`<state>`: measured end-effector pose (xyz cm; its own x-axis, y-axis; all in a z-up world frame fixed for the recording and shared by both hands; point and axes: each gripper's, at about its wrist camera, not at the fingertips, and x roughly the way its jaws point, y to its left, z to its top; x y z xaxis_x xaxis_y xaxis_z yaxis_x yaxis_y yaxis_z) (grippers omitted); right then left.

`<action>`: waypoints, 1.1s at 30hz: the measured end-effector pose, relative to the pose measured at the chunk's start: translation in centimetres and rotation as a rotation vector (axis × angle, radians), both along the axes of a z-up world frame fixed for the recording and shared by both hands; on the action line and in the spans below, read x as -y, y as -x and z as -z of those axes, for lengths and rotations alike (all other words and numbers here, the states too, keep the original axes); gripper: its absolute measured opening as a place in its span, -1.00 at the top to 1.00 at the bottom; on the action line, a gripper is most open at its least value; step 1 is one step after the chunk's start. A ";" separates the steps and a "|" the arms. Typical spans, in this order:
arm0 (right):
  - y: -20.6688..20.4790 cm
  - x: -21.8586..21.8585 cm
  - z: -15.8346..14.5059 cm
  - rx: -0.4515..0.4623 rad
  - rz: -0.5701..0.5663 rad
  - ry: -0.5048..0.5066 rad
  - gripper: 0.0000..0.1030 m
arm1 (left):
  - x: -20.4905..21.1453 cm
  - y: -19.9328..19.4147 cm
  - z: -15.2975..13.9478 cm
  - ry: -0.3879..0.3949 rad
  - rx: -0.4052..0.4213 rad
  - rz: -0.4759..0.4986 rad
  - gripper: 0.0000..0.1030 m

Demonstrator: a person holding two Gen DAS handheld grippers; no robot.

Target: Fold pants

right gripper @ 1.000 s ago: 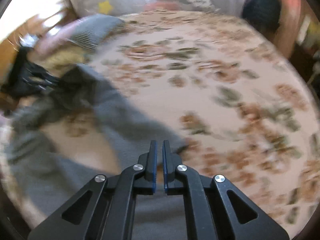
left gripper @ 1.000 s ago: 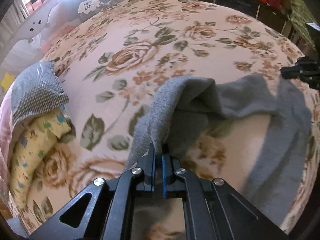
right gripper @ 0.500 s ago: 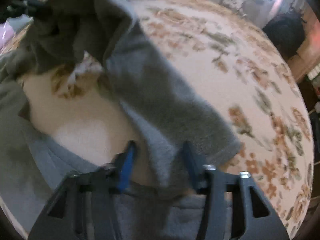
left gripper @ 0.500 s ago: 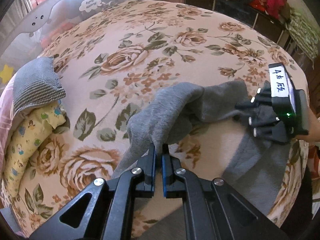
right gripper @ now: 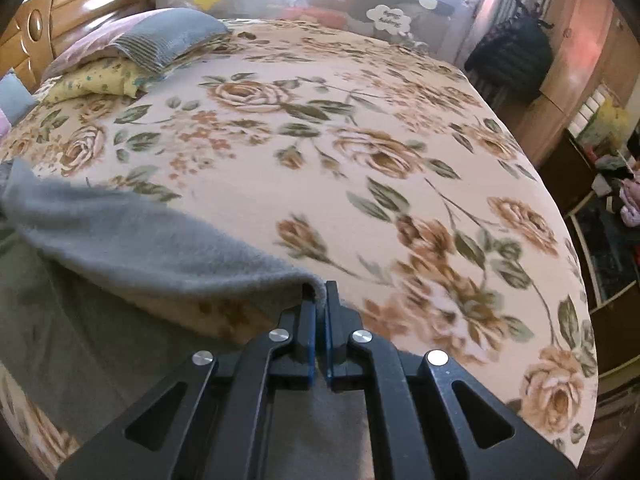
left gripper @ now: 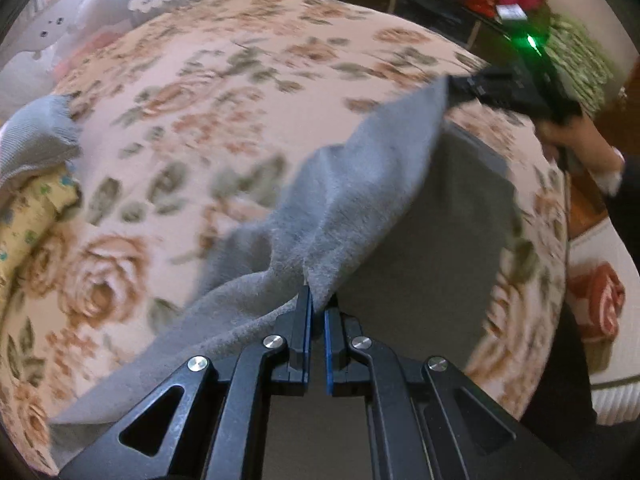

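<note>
Pants (left gripper: 360, 184) grey fuzzy fleece cloth; bedspread (right gripper: 320, 140) matt floral cloth; headboard (right gripper: 60, 8) glossy wood.

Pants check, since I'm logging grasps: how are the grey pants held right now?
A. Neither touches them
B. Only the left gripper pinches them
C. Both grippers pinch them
C: the left gripper and the right gripper are each shut on an edge of the pants.

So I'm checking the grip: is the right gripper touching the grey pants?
Touching: in the right wrist view the right gripper is shut on the grey pants' edge.
</note>
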<state>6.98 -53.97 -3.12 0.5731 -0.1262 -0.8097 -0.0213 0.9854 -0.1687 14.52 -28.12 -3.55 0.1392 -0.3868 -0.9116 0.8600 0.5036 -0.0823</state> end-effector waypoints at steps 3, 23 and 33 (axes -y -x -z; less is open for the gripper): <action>2.1 1.5 0.1 0.011 -0.013 -0.040 0.93 | 0.0 2.5 0.7 -0.011 0.002 0.018 0.95; 4.9 -0.1 -3.4 0.146 -0.057 0.128 0.93 | -0.5 6.8 2.0 0.032 -0.036 -0.053 0.95; 10.2 1.5 5.2 -0.093 0.046 -0.094 0.85 | -1.1 8.1 5.6 -0.013 -0.072 -0.056 0.90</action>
